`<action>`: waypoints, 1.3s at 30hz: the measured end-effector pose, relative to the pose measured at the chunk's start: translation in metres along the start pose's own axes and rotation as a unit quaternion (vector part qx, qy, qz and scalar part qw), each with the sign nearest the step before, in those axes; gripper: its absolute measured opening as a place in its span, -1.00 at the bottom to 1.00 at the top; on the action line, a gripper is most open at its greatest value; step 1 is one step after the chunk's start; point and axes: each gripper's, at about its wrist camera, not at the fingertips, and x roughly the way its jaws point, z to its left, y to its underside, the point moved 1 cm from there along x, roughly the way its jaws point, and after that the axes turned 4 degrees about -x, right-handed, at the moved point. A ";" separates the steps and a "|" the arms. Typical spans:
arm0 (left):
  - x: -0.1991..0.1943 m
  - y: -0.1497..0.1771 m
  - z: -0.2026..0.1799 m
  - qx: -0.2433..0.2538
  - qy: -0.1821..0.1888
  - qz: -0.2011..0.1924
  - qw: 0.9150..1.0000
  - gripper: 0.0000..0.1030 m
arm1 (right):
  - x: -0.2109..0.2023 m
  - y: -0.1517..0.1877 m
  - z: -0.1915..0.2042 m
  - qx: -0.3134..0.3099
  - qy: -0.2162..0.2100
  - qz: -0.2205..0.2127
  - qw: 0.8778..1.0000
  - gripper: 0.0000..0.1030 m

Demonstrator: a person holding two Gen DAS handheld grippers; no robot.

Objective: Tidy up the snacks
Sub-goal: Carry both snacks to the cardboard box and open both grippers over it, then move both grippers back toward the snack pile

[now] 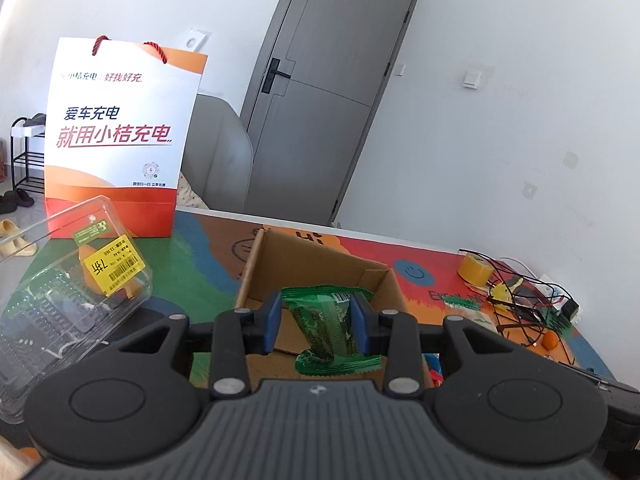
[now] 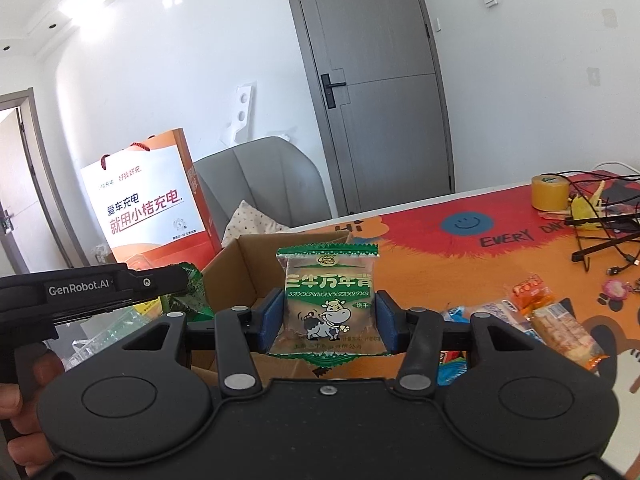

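Note:
My left gripper [image 1: 317, 322] is shut on a green biscuit packet [image 1: 326, 330], twisted between its blue pads, held above the open cardboard box [image 1: 316, 264]. My right gripper [image 2: 329, 316] is shut on a second green-and-clear biscuit packet with a cow on it [image 2: 330, 300], held upright in front of the same box [image 2: 248, 268]. The left gripper's body [image 2: 92, 292] shows at the left of the right wrist view, with its green packet [image 2: 188, 292] sticking out. Several loose snack packets [image 2: 536, 316] lie on the table to the right.
A clear plastic clamshell container [image 1: 68, 292] with a yellow price label lies at the left. A white-and-orange paper bag [image 1: 120, 140] stands behind it. A yellow tape roll [image 2: 550, 192] and tangled black cables [image 2: 600, 224] sit at the table's far right. A grey chair [image 2: 260, 176] stands behind the table.

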 end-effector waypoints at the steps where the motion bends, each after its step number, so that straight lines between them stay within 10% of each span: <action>1: 0.003 -0.002 0.003 -0.003 0.000 0.001 1.000 -0.31 | 0.004 0.000 0.001 0.001 0.000 0.002 1.000 -0.06; 8: 0.015 -0.008 0.015 -0.021 -0.011 0.009 1.000 -0.21 | 0.026 -0.005 0.008 0.000 -0.003 0.012 1.000 -0.06; 18: -0.007 -0.006 0.026 -0.046 -0.038 -0.017 0.998 0.53 | 0.044 -0.005 0.026 -0.013 -0.020 0.020 1.000 -0.04; 26: -0.023 0.006 0.032 -0.054 -0.073 -0.023 0.996 0.86 | 0.037 -0.001 0.026 -0.008 -0.021 0.011 1.000 0.35; 39: -0.032 0.019 0.019 -0.044 -0.079 -0.014 0.996 0.99 | 0.008 0.008 0.006 0.007 0.003 0.018 1.000 0.67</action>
